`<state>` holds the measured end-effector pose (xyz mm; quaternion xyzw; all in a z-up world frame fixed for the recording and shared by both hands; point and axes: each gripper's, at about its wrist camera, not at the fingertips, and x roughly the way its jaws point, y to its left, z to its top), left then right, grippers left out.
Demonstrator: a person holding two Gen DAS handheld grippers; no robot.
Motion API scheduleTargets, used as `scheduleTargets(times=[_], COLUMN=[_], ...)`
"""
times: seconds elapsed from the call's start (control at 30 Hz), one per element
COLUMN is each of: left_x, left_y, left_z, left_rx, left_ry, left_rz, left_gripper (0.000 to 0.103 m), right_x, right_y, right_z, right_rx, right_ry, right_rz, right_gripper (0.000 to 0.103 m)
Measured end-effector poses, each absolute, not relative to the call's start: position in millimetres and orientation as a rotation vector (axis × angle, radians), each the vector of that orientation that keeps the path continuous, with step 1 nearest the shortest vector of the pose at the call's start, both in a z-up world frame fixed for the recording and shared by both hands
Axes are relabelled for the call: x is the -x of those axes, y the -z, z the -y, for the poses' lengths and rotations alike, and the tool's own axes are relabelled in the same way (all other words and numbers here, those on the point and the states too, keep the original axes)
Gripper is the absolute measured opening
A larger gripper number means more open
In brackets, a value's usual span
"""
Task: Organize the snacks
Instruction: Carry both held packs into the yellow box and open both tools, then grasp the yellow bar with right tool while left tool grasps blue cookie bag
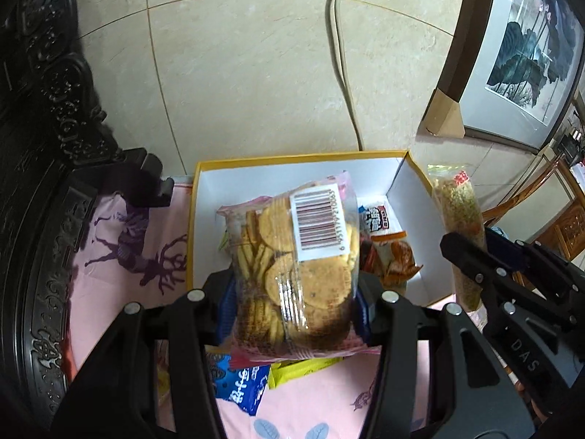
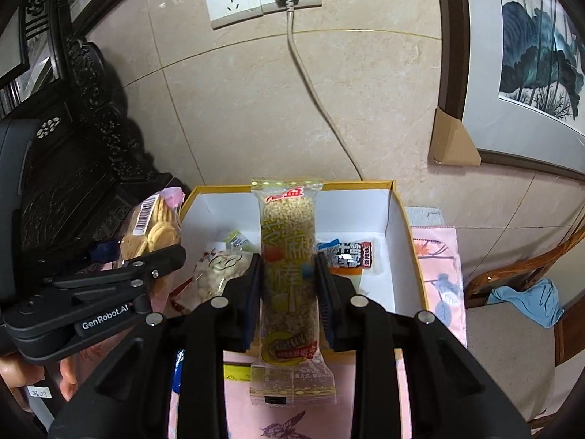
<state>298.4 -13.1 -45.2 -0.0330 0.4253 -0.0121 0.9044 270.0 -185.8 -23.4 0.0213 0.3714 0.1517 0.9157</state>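
1. I see the pink cloth [image 1: 120, 278] with a deer print covering the surface, and a yellow-rimmed white box [image 1: 406, 190] sitting open on it against the tiled wall.
2. My left gripper [image 1: 292, 307] has its jaws clamped on a clear bag of round crackers [image 1: 292, 267], held above the box's near edge, barcode label facing up.
3. My right gripper [image 2: 289, 281] has its jaws closed on a long sesame stick packet [image 2: 289, 256], held upright over the box.
4. Inside the box lie small packets: a red-and-white wrapped snack [image 2: 347, 254] on the right, a clear bag of pale pieces [image 2: 215, 274] on the left.
5. A blue packet [image 1: 241, 387] and a yellow packet [image 1: 303, 367] lie on the cloth beneath the crackers.
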Motion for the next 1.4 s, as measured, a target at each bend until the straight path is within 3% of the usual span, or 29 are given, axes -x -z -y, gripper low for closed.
scheduleTargets(times=[0.2, 0.27, 0.33, 0.37, 0.7, 0.83, 1.13, 1.4], left_x=[-321.1, -327.6, -333.1, -334.3, -314.8, -287.6, -184.1, -121.5], left_y=[43.9, 41.5, 34.0, 31.1, 27.8, 37.6, 89.6, 126.7], left_z=[15.8, 15.8, 12.3, 9.2, -16.9, -36.6, -82.2, -98.0], left_rx=[0.072, 0.061, 0.035, 0.045, 0.080, 0.066, 0.178, 0.205], left_ry=[0.033, 0.022, -0.056, -0.057, -0.070, -0.120, -0.246, -0.256], left_rz=[-0.870, -0.864, -0.822, -0.815, -0.832, -0.843, -0.907, -1.010], left_gripper=[0.055, 0.089, 0.096, 0.101, 0.101, 0.101, 0.101, 0.101], right_x=[-290.1, -299.9, -309.6, -310.9, -286.9, -258.2, -199.7, -212.2], right_y=[20.6, 18.9, 16.1, 14.4, 20.1, 30.8, 126.6, 170.4], right_z=[186.3, 187.2, 190.4, 193.8, 192.3, 179.8, 127.0, 79.4], right_rx=[-0.038, -0.042, -0.028, -0.037, -0.031, -0.014, 0.215, 0.406], right_ry=[-0.291, -0.272, -0.189, -0.171, -0.275, -0.449, -0.730, -0.834], right_rz=[-0.749, -0.753, -0.753, -0.744, -0.754, -0.757, -0.909, -0.913], right_gripper=[0.029, 0.035, 0.063, 0.065, 0.066, 0.078, 0.078, 0.078])
